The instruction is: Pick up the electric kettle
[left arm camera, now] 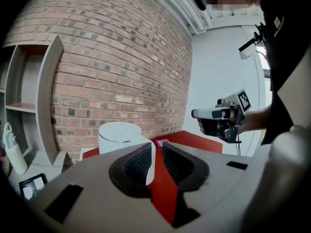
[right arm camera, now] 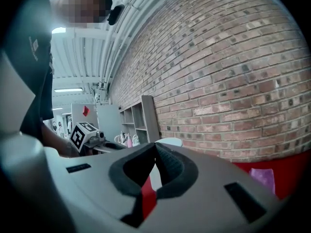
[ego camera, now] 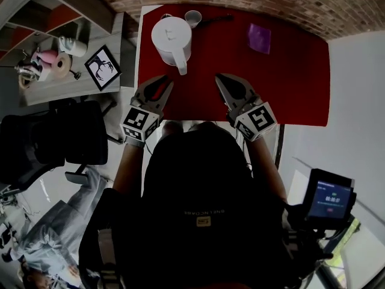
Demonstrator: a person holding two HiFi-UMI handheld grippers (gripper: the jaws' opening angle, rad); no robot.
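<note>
The white electric kettle (ego camera: 170,38) stands at the back left of the red table (ego camera: 289,95), its handle (ego camera: 181,65) pointing toward me. My left gripper (ego camera: 163,82) hovers just short of that handle, open, with a narrow gap and nothing between the pads. In the left gripper view the kettle (left arm camera: 119,134) rises right behind the left gripper (left arm camera: 156,147). My right gripper (ego camera: 221,78) hangs over the table to the kettle's right, shut and empty. In the right gripper view the tips of the right gripper (right arm camera: 155,145) meet, and the kettle's lid (right arm camera: 170,141) peeks over them.
A small white cup (ego camera: 193,18) and a dark utensil (ego camera: 215,20) lie behind the kettle, a purple cloth (ego camera: 259,38) at the back right. A grey shelf unit with a framed picture (ego camera: 102,67) adjoins the table's left edge. A brick wall (left arm camera: 121,72) runs behind.
</note>
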